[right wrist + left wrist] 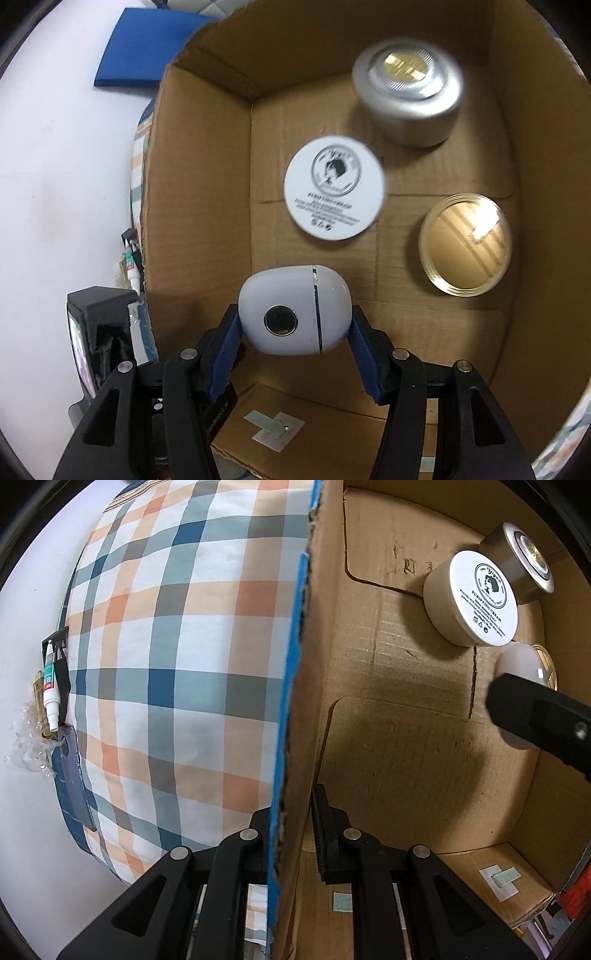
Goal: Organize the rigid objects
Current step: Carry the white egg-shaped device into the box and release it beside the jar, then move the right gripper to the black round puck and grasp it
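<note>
The right gripper (295, 332) was clenched on a smooth, rounded white plastic pod with a dark round inset and a thin chrome seam (293, 310), holding it low inside the brown corrugated cardboard box (207, 206), near the box's near left corner; the pod's glossy, egg-like curve gave the blue ribbed pads (225, 354) little flat surface to bite, so it could likely squirt out or roll on release, and might knock into the flat white round cream jar with black print (334, 188) just ahead of it. A squat silver metal jar with a gold inset lid (406, 96) stood further back; a gold-mirrored round lid with a clear rim (466, 243) lay to the right, apart from the pod. The left gripper (295, 834) was pinched on the box's torn, blue-taped wall (295, 672); that soft, frayed cardboard could probably buckle or tear if pulled, shifting the box over the checked fabric (166, 646).
</note>
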Available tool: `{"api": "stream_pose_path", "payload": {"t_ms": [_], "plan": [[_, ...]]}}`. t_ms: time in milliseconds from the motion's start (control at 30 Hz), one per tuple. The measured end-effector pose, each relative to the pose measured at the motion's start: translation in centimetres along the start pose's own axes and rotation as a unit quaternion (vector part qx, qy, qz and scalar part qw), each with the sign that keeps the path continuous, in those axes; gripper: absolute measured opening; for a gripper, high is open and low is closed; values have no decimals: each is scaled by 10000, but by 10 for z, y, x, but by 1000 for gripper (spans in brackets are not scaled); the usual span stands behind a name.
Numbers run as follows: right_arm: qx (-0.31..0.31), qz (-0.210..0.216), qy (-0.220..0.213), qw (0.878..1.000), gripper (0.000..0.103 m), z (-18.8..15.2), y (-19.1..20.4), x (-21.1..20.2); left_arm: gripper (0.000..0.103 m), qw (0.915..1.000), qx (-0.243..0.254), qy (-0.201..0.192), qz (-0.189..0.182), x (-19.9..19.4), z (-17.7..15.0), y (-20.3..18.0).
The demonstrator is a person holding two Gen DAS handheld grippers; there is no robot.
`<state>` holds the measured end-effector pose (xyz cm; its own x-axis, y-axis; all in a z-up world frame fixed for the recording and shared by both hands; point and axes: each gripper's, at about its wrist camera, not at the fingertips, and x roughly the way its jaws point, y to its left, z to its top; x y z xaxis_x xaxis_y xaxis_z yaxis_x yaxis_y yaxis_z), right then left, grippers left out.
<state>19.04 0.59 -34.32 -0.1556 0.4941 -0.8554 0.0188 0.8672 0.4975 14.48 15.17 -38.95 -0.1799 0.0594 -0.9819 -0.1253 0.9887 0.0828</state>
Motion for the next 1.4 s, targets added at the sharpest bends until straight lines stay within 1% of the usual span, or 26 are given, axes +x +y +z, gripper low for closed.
{"api": "stream_pose_path", "payload": {"t_ms": [100,267,333,367,433,467,700,800,833,933,967,1067,1100,1200,1333,1400], "plan": [[20,92,104,9999,60,4,1,12,11,10000,-10,3,-6,0,0,0],[103,313,375,9988,61,6,-9,29,11,10000,-55,11,-47,2,1,3],[109,315,392,9987,70,6,-13,32,11,9999,-80,21,-76,3,1,6],[125,296,376,9988,72,6,-14,33,11,9999,-86,23,-84,3,1,7],[166,313,384,9986,86,5,-20,33,11,10000,-66,18,-62,3,1,8],[183,294,373,9987,89,3,-22,32,11,10000,-56,14,-41,3,1,8],[161,-11,225,9996,91,1,-38,13,11,10000,-46,-5,13,3,0,4],[112,-222,67,9997,100,-2,-40,2,11,10000,-49,-20,15,2,-1,2],[114,-284,48,9995,102,1,-33,-1,11,10000,-52,-27,19,2,-2,2],[67,-611,-148,9980,103,-3,-24,-13,11,10000,-48,-45,41,1,-3,-1],[26,-792,-201,9967,103,-5,-22,-17,11,10000,-43,-50,48,1,-4,-2],[-169,-1272,-537,9903,103,-11,-17,-35,11,10000,-37,-58,51,1,-5,-3],[-230,-1517,-639,9861,103,-13,-14,-40,11,10000,-38,-58,53,1,-5,-3],[-396,-1946,-922,9757,103,-20,-5,-56,11,10000,-34,-64,59,0,-5,-3],[-520,-2191,-1130,9677,103,-26,6,-79,11,9999,-17,-71,79,-1,-5,-5],[-545,-2196,-1188,9668,103,-29,10,-90,11,9999,-18,-71,79,-1,-5,-6]]}}
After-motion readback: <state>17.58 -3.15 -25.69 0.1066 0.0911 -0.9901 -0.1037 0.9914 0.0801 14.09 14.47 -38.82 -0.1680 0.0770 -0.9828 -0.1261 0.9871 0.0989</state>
